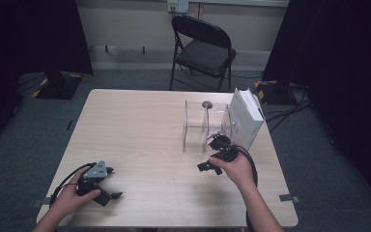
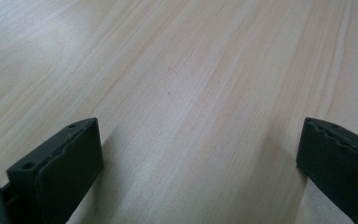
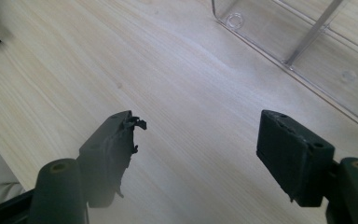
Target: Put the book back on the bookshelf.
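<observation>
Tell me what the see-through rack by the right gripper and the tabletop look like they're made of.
Rack: probably clear acrylic or similar hard plastic, glossy; the wood shows straight through its panels and the edges catch light. Table: pale wood or wood-look laminate, smooth matt; long grain lines run across it in both gripper views. Which of the two is unclear.

Table (image 1: pixel 145 135) showing pale wood with fine straight grain; clear holder (image 1: pixel 204 126) looking colourless, see-through; box (image 1: pixel 245 117) beside it reading white; both grippers, left gripper (image 1: pixel 107 189) and right gripper (image 1: pixel 211 155), appearing black; folding chair (image 1: pixel 204 44) showing black; floor (image 1: pixel 24 130) looking dark grey-green.
</observation>
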The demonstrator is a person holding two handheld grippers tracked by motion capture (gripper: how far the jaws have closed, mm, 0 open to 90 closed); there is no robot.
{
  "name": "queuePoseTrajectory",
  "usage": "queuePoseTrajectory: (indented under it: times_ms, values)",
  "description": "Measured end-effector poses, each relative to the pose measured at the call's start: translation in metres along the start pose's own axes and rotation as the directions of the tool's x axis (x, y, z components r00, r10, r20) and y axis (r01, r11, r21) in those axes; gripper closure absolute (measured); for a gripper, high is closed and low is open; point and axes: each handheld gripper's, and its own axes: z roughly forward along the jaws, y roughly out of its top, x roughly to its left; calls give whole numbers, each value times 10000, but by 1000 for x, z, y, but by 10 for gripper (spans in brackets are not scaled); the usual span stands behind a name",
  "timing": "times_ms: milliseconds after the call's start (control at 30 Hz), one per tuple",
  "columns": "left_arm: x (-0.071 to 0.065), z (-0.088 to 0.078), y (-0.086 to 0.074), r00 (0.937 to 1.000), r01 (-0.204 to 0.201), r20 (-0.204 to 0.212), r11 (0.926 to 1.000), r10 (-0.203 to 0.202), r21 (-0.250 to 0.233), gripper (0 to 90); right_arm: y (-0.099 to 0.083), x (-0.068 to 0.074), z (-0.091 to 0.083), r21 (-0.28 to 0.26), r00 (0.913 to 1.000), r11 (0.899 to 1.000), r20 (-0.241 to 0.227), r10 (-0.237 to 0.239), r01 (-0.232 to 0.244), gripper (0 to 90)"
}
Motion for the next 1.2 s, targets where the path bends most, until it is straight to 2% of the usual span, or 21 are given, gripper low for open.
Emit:
queuePoseTrajectory:
  times_ms: [333, 1200]
  values:
    - [0, 0, 0, 10000, -1, -7, 10000, 1, -1, 0, -1, 5, 13, 62, 10000, 10000, -84, -42, 43, 270]
    - [0, 0, 0, 10000, 3, -8, 10000, -3, 9, 0, 2, 21, 48, 15, 9942, 9967, -713, -808, 811, 270]
